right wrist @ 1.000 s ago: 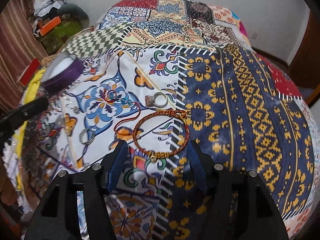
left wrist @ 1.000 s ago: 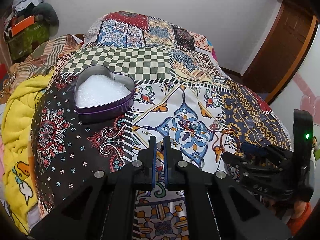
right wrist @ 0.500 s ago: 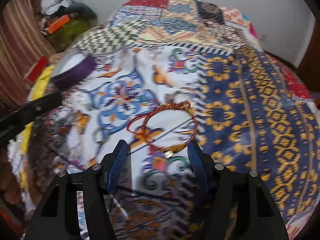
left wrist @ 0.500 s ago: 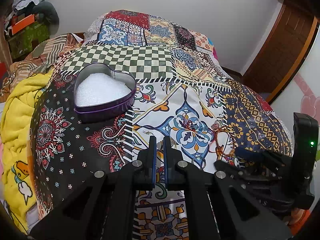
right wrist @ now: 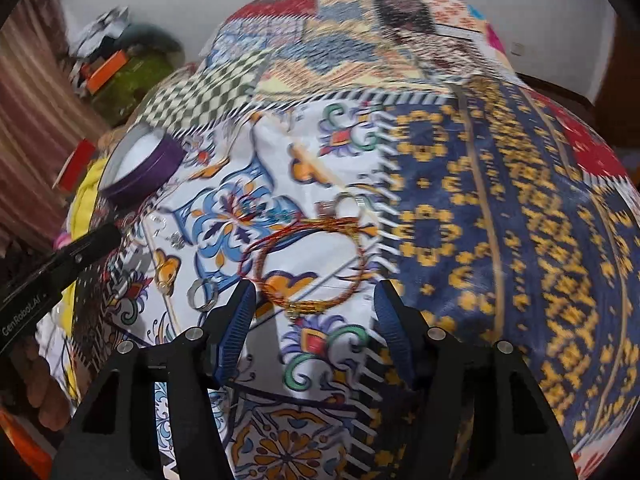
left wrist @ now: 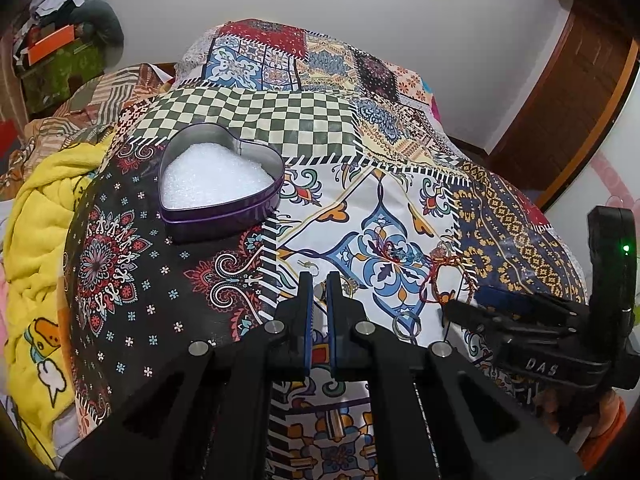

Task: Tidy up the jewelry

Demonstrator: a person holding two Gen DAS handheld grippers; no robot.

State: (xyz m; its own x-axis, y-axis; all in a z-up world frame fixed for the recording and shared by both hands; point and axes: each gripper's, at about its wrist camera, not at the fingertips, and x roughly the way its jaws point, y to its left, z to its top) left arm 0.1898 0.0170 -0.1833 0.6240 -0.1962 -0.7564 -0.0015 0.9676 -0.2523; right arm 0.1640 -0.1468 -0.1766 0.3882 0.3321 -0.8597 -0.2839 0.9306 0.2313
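- The left tool point(left wrist: 316, 280) is being held low over the patchwork-printed bedspread point(left wrist: 248, 116), its blue-padded fingers point(left wrist: 306, 320) drawn almost together with only a thin slit between them; nothing is being gripped.
- The right tool point(right wrist: 314, 300) is being held with its fingers point(right wrist: 236, 328) spread wide apart, nothing being gripped between them.
- A round red-and-gold braided thread bracelet point(right wrist: 310, 266) is being framed by those spread fingers; it is lying flat on the white floral patch, just beyond the tips, and whether it is being touched cannot be told through the blur.
- A plain silver metal ring point(right wrist: 203, 295) is lying just left of the right tool's left finger; a second ring with a stone point(right wrist: 346, 208) is lying just beyond the bracelet.
- In the left wrist view, the same bracelet point(left wrist: 444, 280) is being seen to the right of the left tool, beside the right tool's black body point(left wrist: 532, 332).
- A purple heart-shaped tin with a white foam lining point(left wrist: 220, 184) is sitting open on the dark floral patch, far left of the jewelry and well apart from it.
- A yellow fleece blanket point(left wrist: 36, 220) is being seen bunched along the bed's left edge.
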